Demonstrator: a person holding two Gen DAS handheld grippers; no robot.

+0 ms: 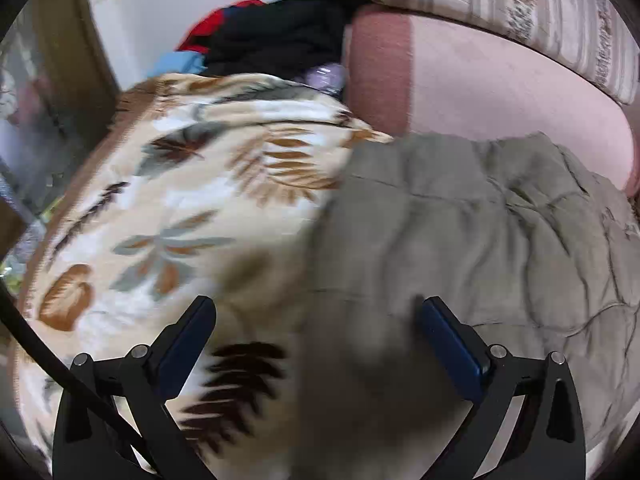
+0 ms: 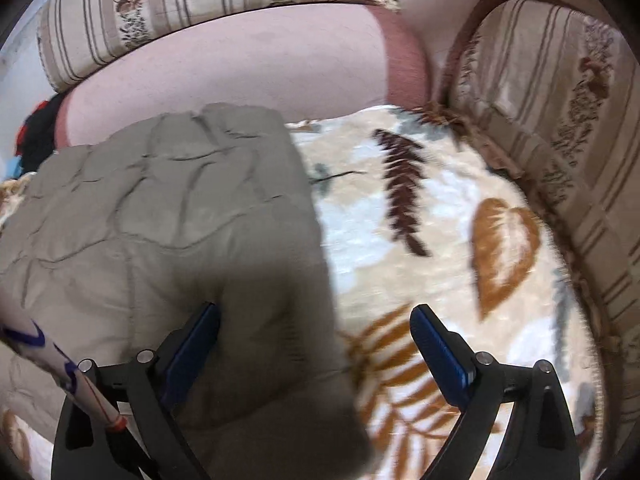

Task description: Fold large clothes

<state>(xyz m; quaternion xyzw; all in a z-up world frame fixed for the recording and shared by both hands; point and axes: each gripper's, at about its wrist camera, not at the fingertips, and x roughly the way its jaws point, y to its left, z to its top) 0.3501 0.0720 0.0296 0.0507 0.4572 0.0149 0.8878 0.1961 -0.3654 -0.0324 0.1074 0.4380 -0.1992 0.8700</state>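
While the quilted grey garment (image 2: 168, 216) lies spread on the leaf-print blanket (image 2: 440, 240), you hold left claw (image 1: 316, 332) and right claw (image 2: 316, 340) apart over opposite near edges, seemingly to lift both together.

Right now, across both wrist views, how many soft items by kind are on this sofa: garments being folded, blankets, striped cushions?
Grey-green quilted garment: 1
Leaf-print blanket: 1
Striped cushions: 2, back and side
Total: 4
The dark clothes pile beside the sofa is too jumbled to count.
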